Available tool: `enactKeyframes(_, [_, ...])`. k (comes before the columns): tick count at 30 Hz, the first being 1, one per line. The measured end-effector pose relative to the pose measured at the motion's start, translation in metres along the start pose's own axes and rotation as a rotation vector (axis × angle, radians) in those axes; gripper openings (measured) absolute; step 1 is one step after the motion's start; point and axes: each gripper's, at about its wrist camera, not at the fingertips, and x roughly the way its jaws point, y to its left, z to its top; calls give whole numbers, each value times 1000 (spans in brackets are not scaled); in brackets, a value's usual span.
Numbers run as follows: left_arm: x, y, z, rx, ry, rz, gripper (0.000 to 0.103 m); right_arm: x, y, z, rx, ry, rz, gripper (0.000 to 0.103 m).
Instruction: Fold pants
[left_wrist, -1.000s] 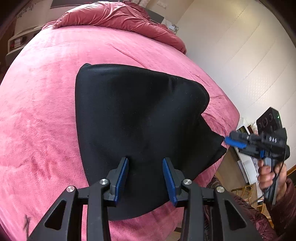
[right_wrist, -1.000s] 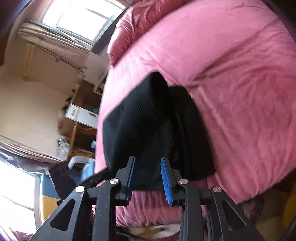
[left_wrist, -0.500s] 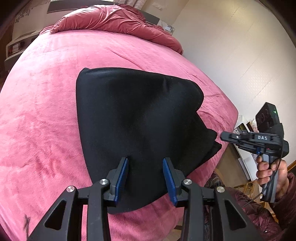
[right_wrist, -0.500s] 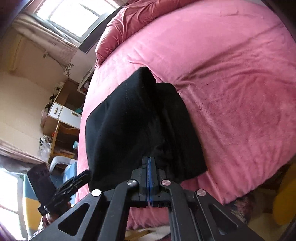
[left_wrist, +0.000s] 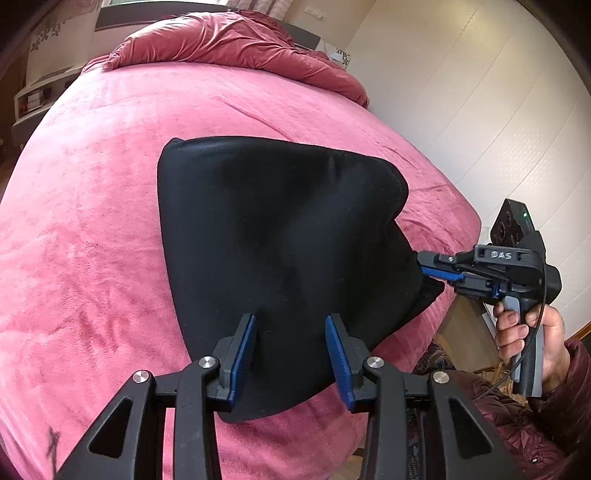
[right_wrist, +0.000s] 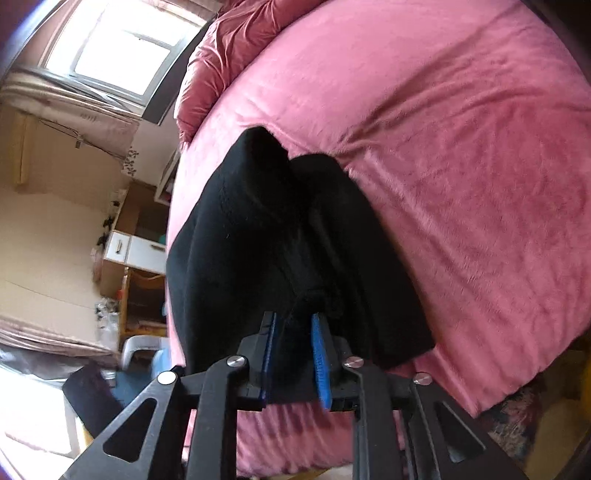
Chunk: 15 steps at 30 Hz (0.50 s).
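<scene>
A wide bed (left_wrist: 92, 206) under a pink plush cover fills the room, with one rumpled pink duvet (left_wrist: 229, 44) heaped at its head. On the cover, near the foot-side edge, lies the one pair of black pants (left_wrist: 273, 236), folded into a broad dark slab whose near corner hangs just over the mattress edge.

One hand shows: the person's right hand (left_wrist: 532, 332), wrapped around the pistol grip at the bed's corner, wrist level, pointing its tool sideways into the cloth. The right gripper (right_wrist: 293, 325) has its blue pads parted a little, with a bunched ridge of the pants between them; whether they truly pinch it I cannot tell. Half a second ago these pads were pressed flat together, and in the left view the tool stood clear of the fabric; now its tip touches the pants' side fold.

The left gripper (left_wrist: 291, 347) hovers above the near hem, jaws wide apart, holding nothing, just as before.

Two grippers, one pair of pants.
</scene>
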Motion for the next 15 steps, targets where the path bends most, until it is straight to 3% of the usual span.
enactKeyframes(2, [1,-1,0,4,1,3,39,-2,4,0,-23,-16,-25,0])
enactKeyframes(9, [0,0,-2,1,-1,-5,39,-38,15,-15,-109,-19,-43,0])
enactKeyframes(11, [1,1,-1,-1,1,-4,39,-40,10,-16,-86,-4,-14,1])
enactKeyframes(14, [0,0,-1,4,-7,5,39,-38,4,-9,-62,-31,-33,9])
enactKeyframes(15, [1,0,-1,6,-6,8,39,-34,1,-6,-42,-32,-25,27])
